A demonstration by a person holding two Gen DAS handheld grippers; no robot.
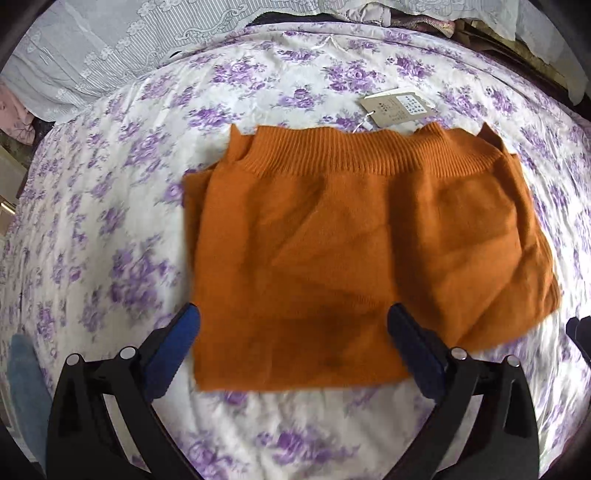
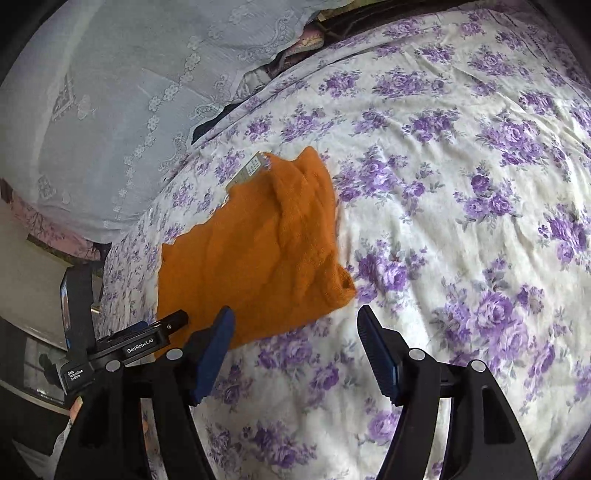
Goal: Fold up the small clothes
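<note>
An orange knit garment point(image 1: 354, 251) lies folded flat on the floral bed sheet point(image 1: 110, 206), its ribbed band at the far edge and a paper tag point(image 1: 397, 107) beyond it. My left gripper point(image 1: 293, 326) is open and empty, its blue fingers astride the garment's near edge, just above it. In the right wrist view the garment point(image 2: 258, 251) lies left of centre. My right gripper point(image 2: 295, 326) is open and empty over bare sheet, just off the garment's near right corner. The left gripper's body point(image 2: 122, 350) shows at the lower left.
A pale lace-patterned pillow point(image 2: 110, 110) lies at the far left of the bed. Crumpled fabrics point(image 1: 406, 14) lie along the far edge. The bed's left edge point(image 2: 107, 280) drops off near the garment. Open sheet point(image 2: 461, 221) stretches to the right.
</note>
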